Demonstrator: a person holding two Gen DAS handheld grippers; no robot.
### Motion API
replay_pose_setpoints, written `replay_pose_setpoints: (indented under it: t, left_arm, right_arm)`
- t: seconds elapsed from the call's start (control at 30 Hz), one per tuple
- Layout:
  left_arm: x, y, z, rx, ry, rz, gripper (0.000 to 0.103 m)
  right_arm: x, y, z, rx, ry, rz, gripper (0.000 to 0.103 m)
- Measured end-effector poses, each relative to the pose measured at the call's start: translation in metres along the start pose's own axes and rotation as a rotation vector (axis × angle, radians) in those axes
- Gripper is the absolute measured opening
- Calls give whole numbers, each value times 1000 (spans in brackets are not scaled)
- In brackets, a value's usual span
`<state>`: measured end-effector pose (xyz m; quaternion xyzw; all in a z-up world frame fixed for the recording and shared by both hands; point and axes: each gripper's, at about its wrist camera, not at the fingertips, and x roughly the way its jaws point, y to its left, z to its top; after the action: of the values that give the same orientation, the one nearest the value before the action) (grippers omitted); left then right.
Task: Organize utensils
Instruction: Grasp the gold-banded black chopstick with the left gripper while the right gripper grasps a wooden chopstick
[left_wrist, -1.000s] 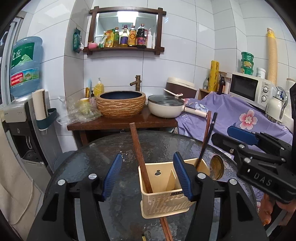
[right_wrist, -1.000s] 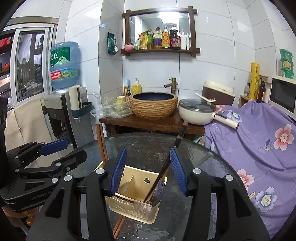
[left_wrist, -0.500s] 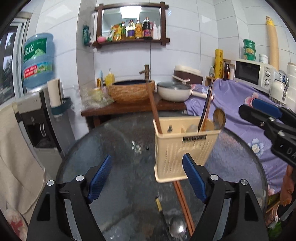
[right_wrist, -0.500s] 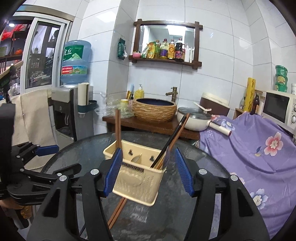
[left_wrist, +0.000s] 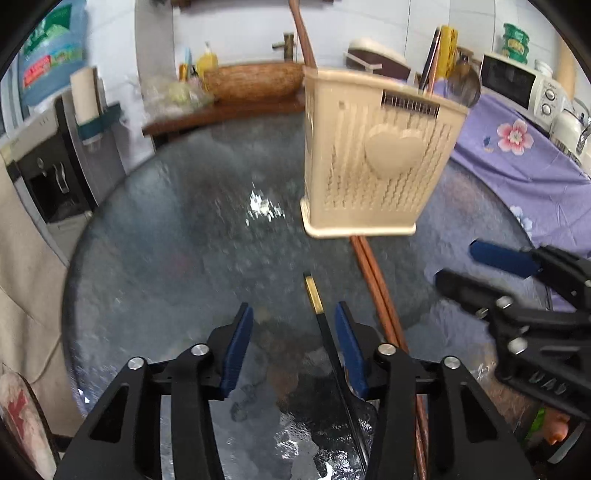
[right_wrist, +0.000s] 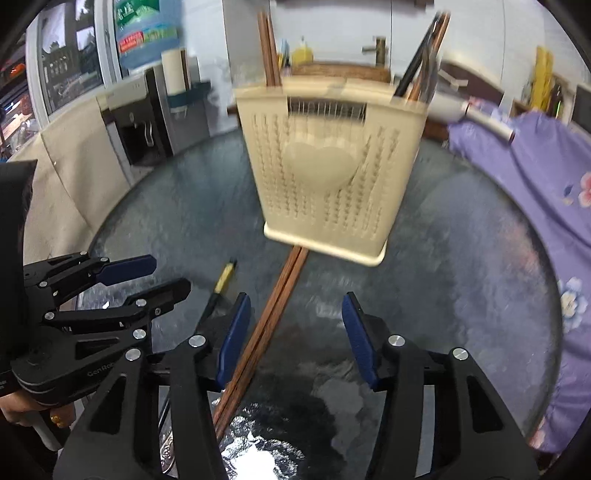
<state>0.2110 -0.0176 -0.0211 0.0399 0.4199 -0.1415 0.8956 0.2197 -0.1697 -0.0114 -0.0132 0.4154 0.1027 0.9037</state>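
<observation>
A cream plastic utensil basket (left_wrist: 373, 155) with a raised heart on its slatted front was seen standing upright on a round dark glass table (left_wrist: 166, 258); wooden chopsticks (right_wrist: 267, 48) rose from its left compartment, and a dark-handled utensil with more sticks (right_wrist: 421, 55) leaned out of its right one; a spoon bowl (left_wrist: 466, 88) was visible at the right rim in the left wrist view; on the glass in front of the basket a pair of brown chopsticks (right_wrist: 273, 314) was laid, one end running under the basket's base; just beside them a black-handled utensil with a gold band (left_wrist: 313, 295) was laid, its far end pointing toward the basket

The left gripper (left_wrist: 293, 341) was held low over the table with its blue-padded jaws apart and closing; the black handle passed between the pads, close to the right pad (left_wrist: 349, 350), though contact could not be told from the blurred frame; the left pad (left_wrist: 236, 347) was clear of it

The right gripper (right_wrist: 295, 332) was held likewise with jaws spread and closing; the brown chopsticks ran between its pads close by the left pad (right_wrist: 232, 336), with the right pad (right_wrist: 360, 336) well apart from them; no pressing on them was seen

Behind the table a water dispenser (right_wrist: 147, 107), a wooden counter with a woven basin (left_wrist: 251, 79), a microwave (left_wrist: 521, 85) and a purple flowered cloth (right_wrist: 528, 166) were seen; both views were smeared by motion
</observation>
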Motion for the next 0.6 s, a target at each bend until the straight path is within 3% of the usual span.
replay_pose_setpoints:
  t: [0.27, 0.6]
  left_arm:
    - [23, 2, -6, -27, 67, -34, 32]
    - [33, -6, -1, -6, 94, -38, 31]
  right_arm:
    - [35, -1, -14, 38, 126, 12, 43]
    - [49, 9, -13, 27, 161, -14, 38]
